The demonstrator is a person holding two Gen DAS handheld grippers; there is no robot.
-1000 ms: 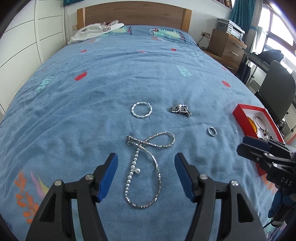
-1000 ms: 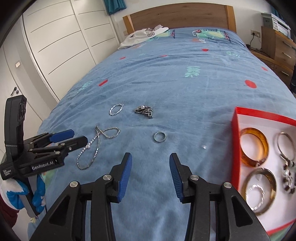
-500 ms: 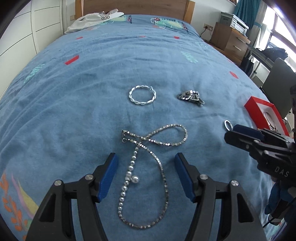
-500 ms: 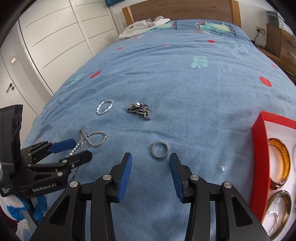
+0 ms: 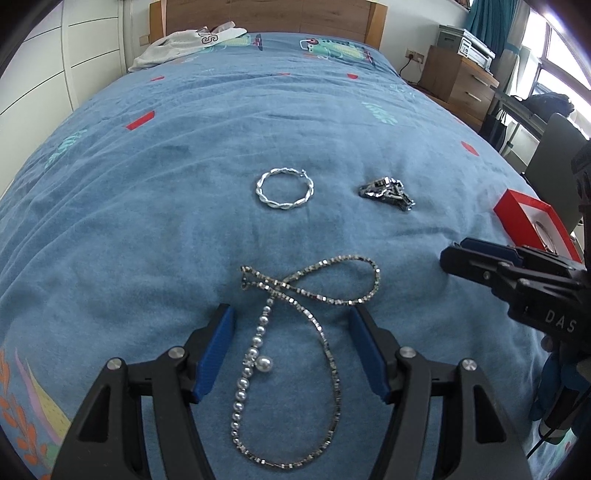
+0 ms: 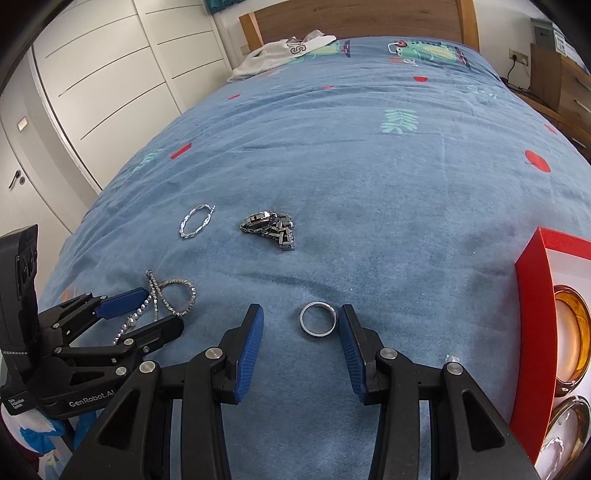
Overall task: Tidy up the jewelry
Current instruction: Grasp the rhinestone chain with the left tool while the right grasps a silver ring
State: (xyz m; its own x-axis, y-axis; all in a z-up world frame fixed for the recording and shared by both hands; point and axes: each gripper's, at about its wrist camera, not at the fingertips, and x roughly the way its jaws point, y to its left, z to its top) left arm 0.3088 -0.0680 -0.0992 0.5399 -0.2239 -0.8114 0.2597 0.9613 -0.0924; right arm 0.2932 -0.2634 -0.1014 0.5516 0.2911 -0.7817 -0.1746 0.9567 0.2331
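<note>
My left gripper (image 5: 291,314) is open, low over a pearl and crystal necklace (image 5: 295,354) that lies looped on the blue bedspread between its fingers. My right gripper (image 6: 301,312) is open, and a silver ring (image 6: 317,324) lies between its fingertips, close to the right one. A twisted silver bracelet (image 5: 284,188) and a heap of dark metal chain (image 5: 386,192) lie farther up the bed. A red jewelry box (image 6: 535,332) with amber bangles (image 6: 570,332) stands at the right.
The bed is a wide blue bedspread (image 5: 184,147) with a wooden headboard (image 5: 266,14) and white clothing (image 5: 184,44) at the far end. A white wardrobe (image 6: 92,92) is on the left, a wooden drawer unit (image 5: 458,77) and a chair on the right.
Both grippers have moved forward and down toward the bedspread. The necklace now lies between the left fingers and the ring between the right fingers. Both stay open.
</note>
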